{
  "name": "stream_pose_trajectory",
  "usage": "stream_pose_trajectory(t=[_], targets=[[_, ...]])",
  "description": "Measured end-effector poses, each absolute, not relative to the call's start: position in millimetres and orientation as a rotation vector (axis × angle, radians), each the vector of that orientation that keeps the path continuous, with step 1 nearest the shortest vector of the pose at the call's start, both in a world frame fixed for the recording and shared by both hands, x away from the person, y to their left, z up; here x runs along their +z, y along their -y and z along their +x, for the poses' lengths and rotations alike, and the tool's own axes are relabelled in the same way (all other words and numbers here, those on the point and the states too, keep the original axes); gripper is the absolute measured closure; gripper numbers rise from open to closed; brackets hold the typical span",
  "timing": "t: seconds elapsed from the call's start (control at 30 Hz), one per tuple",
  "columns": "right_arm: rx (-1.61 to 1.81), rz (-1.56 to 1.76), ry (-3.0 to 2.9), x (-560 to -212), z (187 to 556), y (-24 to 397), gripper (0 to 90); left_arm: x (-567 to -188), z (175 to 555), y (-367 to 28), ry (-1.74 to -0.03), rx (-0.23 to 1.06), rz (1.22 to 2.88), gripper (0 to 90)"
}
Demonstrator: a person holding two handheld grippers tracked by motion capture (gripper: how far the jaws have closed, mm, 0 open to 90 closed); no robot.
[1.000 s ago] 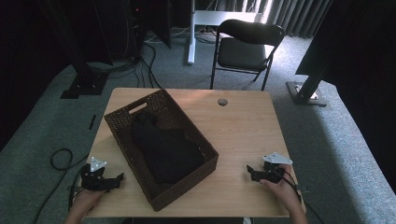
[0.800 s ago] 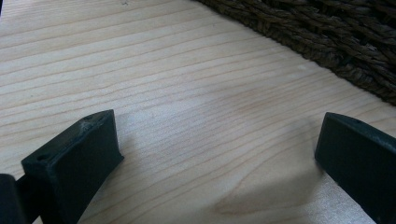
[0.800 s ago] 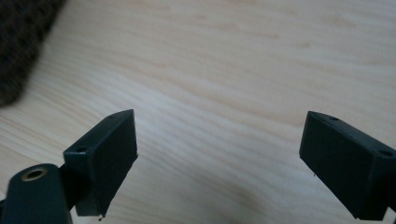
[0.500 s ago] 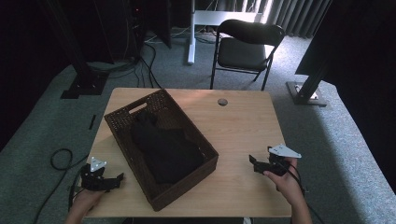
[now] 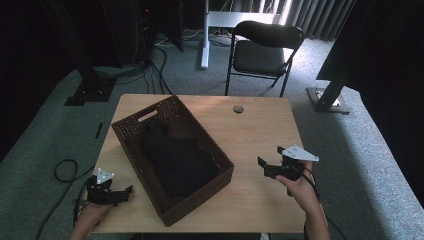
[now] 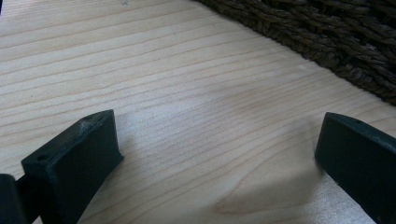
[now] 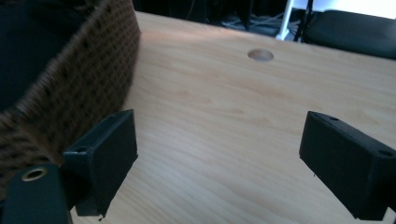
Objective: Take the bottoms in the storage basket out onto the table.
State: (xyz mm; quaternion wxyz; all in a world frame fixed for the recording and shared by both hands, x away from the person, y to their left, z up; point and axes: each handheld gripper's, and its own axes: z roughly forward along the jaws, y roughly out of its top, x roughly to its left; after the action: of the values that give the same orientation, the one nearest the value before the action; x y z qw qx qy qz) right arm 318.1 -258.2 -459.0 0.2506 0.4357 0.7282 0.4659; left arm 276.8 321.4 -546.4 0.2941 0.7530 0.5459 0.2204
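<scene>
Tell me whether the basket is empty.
Not empty: the wicker basket holds a dark crumpled cloth covering most of its floor.

Dark brown woven wicker basket (image 5: 200, 200) at frame centre, black cloth (image 5: 175, 160) inside. Pale wood-grain table (image 5: 260, 130). Black grippers, left (image 5: 127, 191) and right (image 5: 261, 164), grey plate on each. Black chair (image 5: 265, 50) at top, grey-green carpet (image 5: 370, 165).
</scene>
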Motion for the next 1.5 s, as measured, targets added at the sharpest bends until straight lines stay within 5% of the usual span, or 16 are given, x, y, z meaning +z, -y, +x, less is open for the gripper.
stream_pose_trajectory(t=[1.5], targets=[[1.487, 0.813, -2.125, -397.0, 353.0, 114.5, 10.8, -546.3, 276.9, -321.4, -1.453, 0.587, 2.005, 0.0]])
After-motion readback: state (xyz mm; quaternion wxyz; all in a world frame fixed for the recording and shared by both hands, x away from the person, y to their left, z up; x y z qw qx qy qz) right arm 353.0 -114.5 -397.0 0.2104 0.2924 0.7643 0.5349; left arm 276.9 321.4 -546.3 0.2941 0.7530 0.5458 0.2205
